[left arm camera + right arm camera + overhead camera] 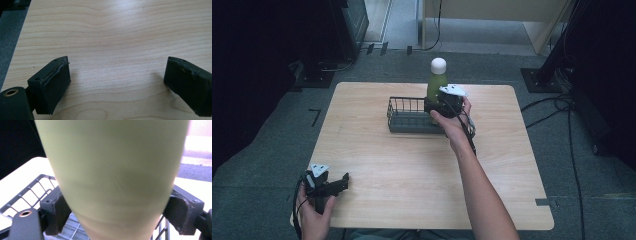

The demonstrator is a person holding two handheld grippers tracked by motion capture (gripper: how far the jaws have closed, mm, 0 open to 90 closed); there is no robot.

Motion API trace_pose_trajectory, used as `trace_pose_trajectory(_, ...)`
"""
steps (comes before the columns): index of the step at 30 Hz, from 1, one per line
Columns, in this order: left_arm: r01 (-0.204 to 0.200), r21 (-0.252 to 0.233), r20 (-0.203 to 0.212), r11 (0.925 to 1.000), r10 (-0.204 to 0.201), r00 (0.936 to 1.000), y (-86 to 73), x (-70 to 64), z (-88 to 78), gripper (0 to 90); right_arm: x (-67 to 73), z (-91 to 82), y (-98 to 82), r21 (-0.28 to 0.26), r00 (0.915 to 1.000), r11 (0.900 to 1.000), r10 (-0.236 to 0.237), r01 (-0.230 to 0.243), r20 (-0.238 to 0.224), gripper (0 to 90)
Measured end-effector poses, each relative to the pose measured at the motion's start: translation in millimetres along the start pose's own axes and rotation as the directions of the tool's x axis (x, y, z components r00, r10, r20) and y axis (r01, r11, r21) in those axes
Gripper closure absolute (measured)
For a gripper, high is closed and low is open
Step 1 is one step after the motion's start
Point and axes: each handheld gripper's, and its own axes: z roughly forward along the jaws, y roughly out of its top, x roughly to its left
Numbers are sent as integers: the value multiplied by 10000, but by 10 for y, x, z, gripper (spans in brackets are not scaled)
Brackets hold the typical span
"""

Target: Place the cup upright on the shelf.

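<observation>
Upright, green bottle (437,82) in wire basket (404,120)

My right gripper (438,106) reaches far forward, arm stretched, fingers (56,213) parted, flanking something. My left gripper (339,184) lies low by me, fingers (50,87) spread wide.

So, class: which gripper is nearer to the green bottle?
Right. The right gripper sits around the green bottle at the wire basket, a jaw on either side. The left gripper rests far off at the table's near left corner, jaws open.
</observation>
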Motion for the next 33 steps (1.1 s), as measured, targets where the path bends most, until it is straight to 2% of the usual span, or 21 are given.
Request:
trace_pose_trajectory(9,-2,2,-1,10000,2,10000,0,0,0,72,-27,-179,-58,406,9992,9987,320,-310,-256,30)
trace_pose_trajectory(16,-15,15,-3,10000,15,10000,0,1,-1,72,-50,-338,-144,232,9990,9996,186,-177,-401,17)
trace_pose_trajectory(21,-4,3,-1,10000,4,10000,0,0,0,72,-69,-442,-207,173,9987,9998,-133,141,-486,6)
trace_pose_trajectory(33,0,2,-2,10000,0,10000,0,0,0,72,-155,-693,-402,128,9979,9997,-213,222,-617,5)
